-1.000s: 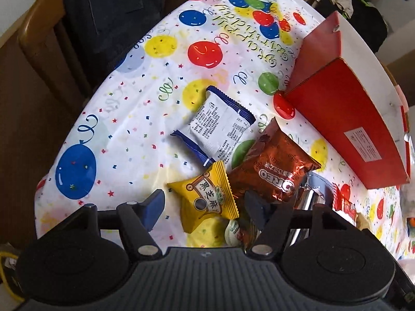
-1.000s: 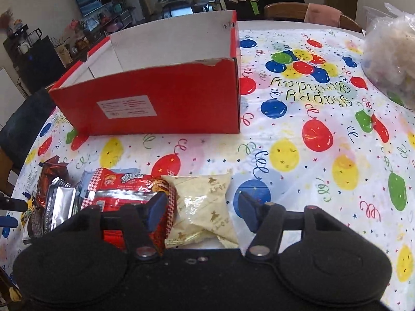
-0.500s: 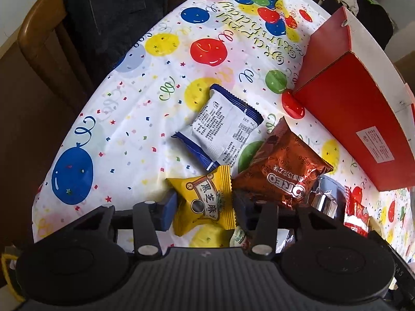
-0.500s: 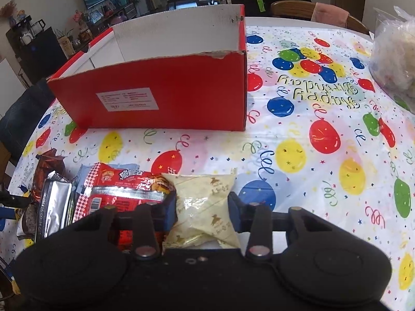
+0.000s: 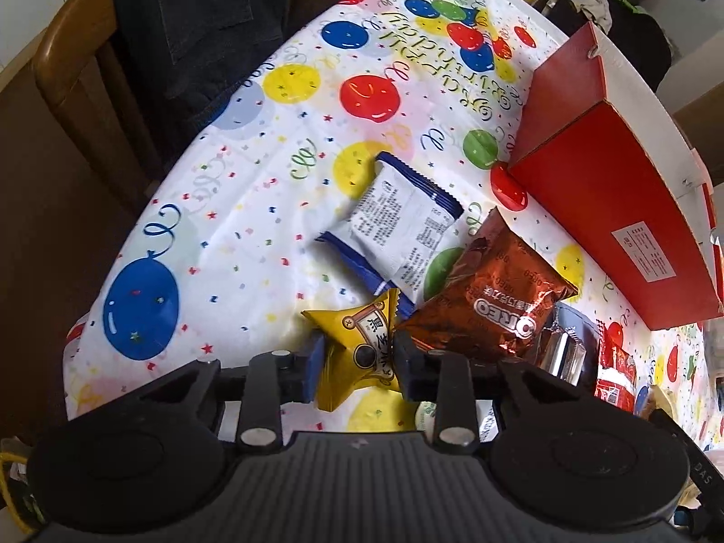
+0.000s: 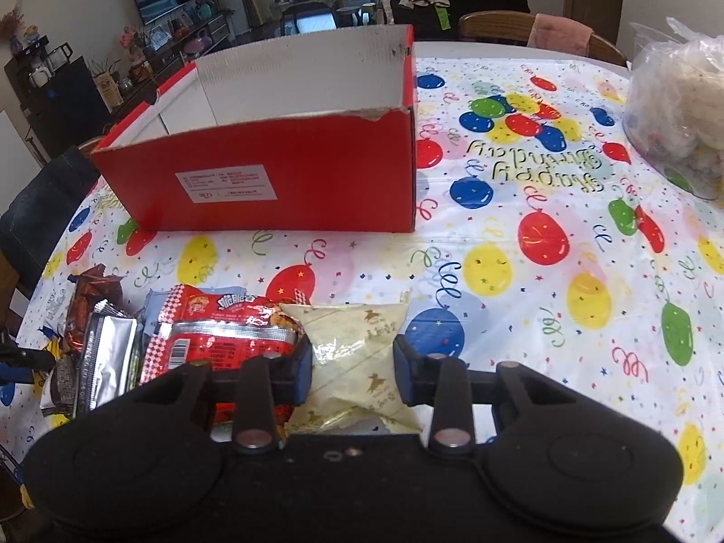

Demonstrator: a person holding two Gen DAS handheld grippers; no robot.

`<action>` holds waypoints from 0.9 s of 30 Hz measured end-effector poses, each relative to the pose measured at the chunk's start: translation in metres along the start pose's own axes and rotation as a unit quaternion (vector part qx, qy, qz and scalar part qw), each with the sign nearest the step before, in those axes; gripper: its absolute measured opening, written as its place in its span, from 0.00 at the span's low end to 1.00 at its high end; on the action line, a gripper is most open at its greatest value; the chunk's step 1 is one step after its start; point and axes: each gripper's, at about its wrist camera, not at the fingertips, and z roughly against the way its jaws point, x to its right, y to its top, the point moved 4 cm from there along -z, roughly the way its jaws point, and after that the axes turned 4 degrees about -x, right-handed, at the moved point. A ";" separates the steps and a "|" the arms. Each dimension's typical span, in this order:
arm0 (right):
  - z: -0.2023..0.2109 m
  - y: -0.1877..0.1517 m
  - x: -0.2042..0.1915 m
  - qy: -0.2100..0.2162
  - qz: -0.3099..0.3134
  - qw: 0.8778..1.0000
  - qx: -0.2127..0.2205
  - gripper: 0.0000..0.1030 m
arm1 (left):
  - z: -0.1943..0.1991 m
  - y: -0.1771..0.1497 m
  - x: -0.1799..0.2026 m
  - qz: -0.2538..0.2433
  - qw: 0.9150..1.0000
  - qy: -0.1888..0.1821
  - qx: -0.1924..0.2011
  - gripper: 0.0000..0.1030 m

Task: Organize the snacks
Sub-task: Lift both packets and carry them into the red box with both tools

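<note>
My left gripper (image 5: 357,364) is shut on a small yellow snack packet (image 5: 357,353) and squeezes it between its blue pads. Beside it lie a brown Oreo bag (image 5: 493,303) and a white and blue packet (image 5: 393,226). My right gripper (image 6: 353,369) is shut on a pale cream snack packet (image 6: 357,353). A red noodle packet (image 6: 221,330) lies just left of it, with a silver packet (image 6: 106,357) further left. The open red box (image 6: 289,181) stands behind the snacks and also shows in the left wrist view (image 5: 611,208).
The table wears a balloon-print birthday cloth (image 6: 543,244). A clear plastic bag (image 6: 674,113) sits at the far right. A wooden chair with a dark jacket (image 5: 190,31) stands at the table's far edge. The table edge (image 5: 135,226) drops off to the left.
Both grippers have closed: the left pads came together on the yellow packet, the right pads on the cream packet. Both cameras have shifted slightly.
</note>
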 end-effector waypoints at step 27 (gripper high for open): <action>0.077 0.042 -0.029 0.027 0.020 0.996 0.084 0.33 | 0.087 0.008 0.065 -0.126 0.987 -0.053 0.082 0.31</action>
